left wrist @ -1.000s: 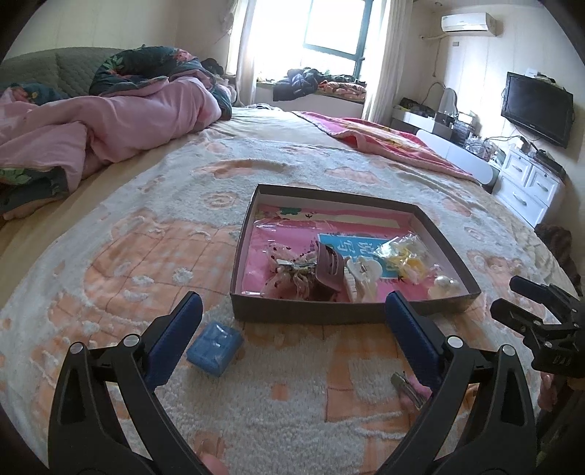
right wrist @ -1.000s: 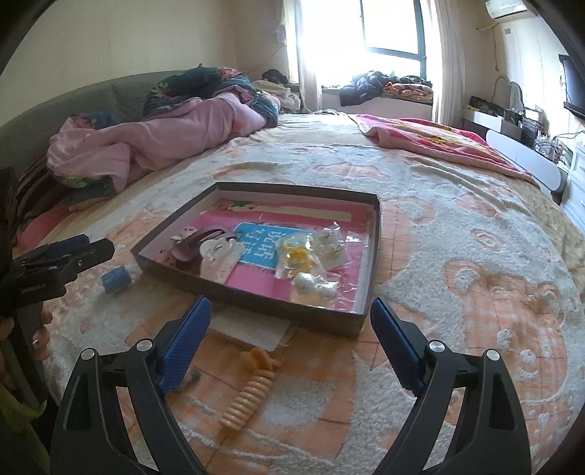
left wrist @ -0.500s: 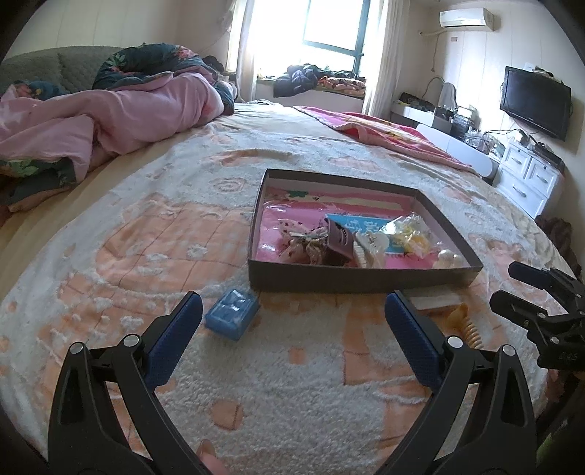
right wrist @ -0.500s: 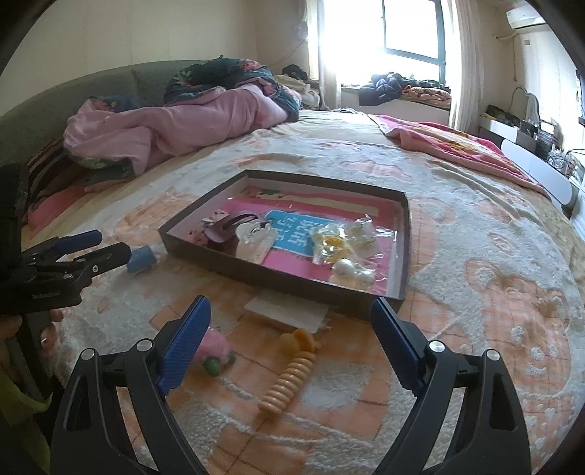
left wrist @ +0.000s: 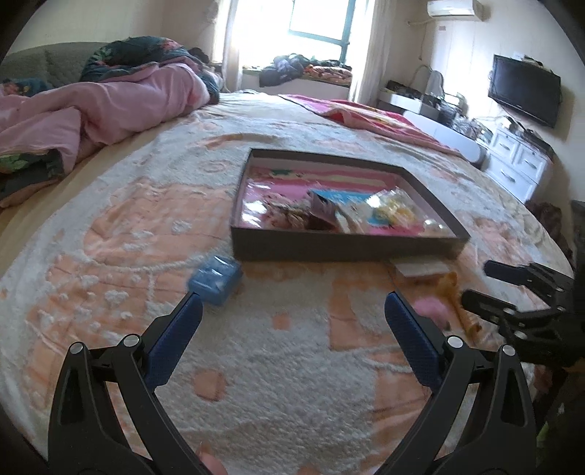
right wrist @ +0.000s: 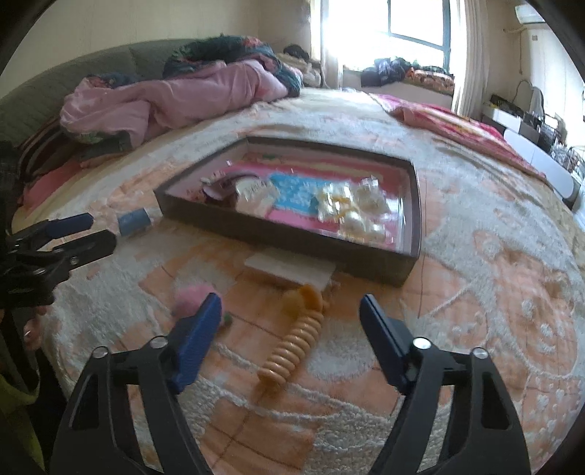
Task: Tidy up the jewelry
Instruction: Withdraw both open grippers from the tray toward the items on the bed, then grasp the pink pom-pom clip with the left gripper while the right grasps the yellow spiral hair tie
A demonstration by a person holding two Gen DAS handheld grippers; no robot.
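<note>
Left gripper (left wrist: pixel 292 318) jaws gape above the blanket (left wrist: pixel 109 255), blue case (left wrist: pixel 215 279) just beside.

Daylight floods in from the window (left wrist: pixel 314 22) at twelve o'clock and blows it out to white glare. My views bend hard at the rims, with black corners. The tray (right wrist: pixel 411 204) and its contents smear with motion blur; shadows on the bedspread (left wrist: pixel 292 365) stay soft.

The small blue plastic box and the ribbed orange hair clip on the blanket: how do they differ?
The small blue plastic box is squat and blocky; the ribbed orange hair clip is long and slender. The box lies near the dark tray's left corner; the clip lies between the right gripper's closing jaws, untouched. Both rest on the blanket outside the tray.
</note>
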